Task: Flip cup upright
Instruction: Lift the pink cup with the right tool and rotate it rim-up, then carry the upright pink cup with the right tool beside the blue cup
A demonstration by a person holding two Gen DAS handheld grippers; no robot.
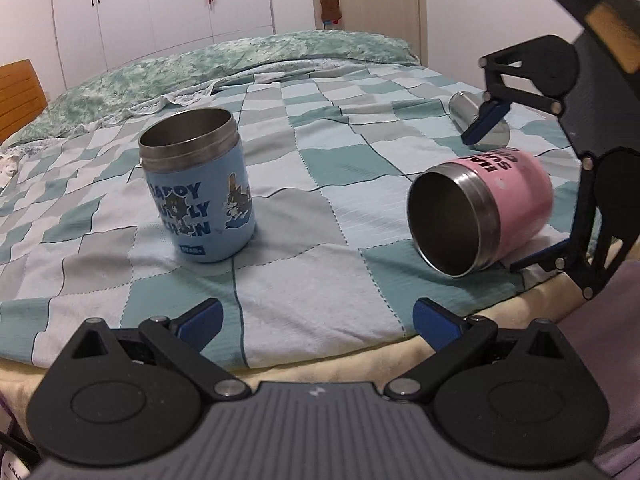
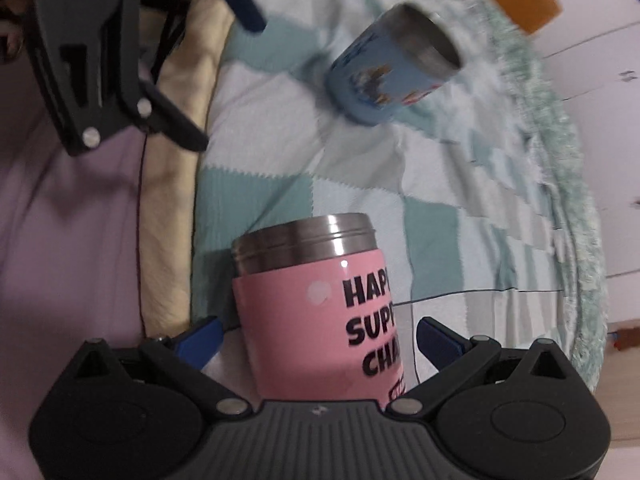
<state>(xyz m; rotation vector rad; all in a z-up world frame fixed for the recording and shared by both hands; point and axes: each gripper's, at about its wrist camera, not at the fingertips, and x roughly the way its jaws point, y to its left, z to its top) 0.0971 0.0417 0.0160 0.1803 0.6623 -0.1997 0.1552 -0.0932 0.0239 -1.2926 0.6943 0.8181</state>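
Note:
A pink cup (image 1: 492, 208) with a steel rim lies on its side on the checked bedspread, mouth toward my left camera. My right gripper (image 1: 508, 196) is open with its blue fingers on either side of the cup's body, not touching. In the right wrist view the pink cup (image 2: 316, 320) fills the gap between the open fingers of the right gripper (image 2: 320, 340). My left gripper (image 1: 316, 320) is open and empty near the bed's front edge.
A blue cup (image 1: 200, 188) stands upright on the bed at left; it also shows in the right wrist view (image 2: 388, 68). A steel cup (image 1: 476, 120) lies on its side behind the pink one. A rumpled green blanket (image 1: 200, 68) lies at the back.

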